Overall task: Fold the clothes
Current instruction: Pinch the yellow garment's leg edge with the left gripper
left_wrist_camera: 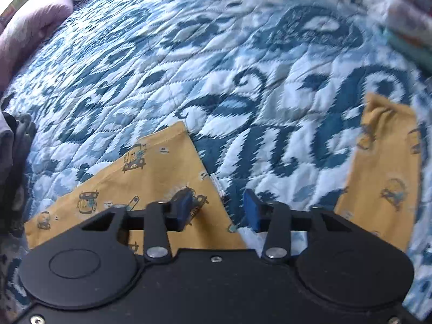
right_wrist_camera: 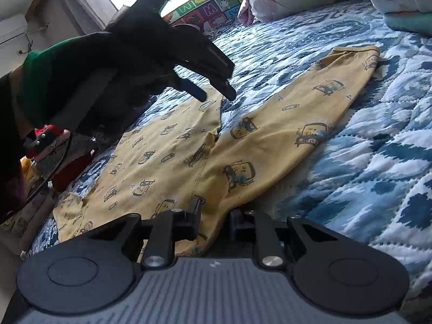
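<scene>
Left tool (left_wrist_camera: 220, 210) hovers part-open over yellow pants (left_wrist_camera: 151, 178), holding nothing.

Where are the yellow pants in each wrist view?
Left wrist: yellow pants at bottom centre, one leg under the left gripper, the other leg at the right edge.
Right wrist: spread across the centre, legs running up and right, waist end at the right gripper.
Shared landmark: blue-and-white quilt.
</scene>
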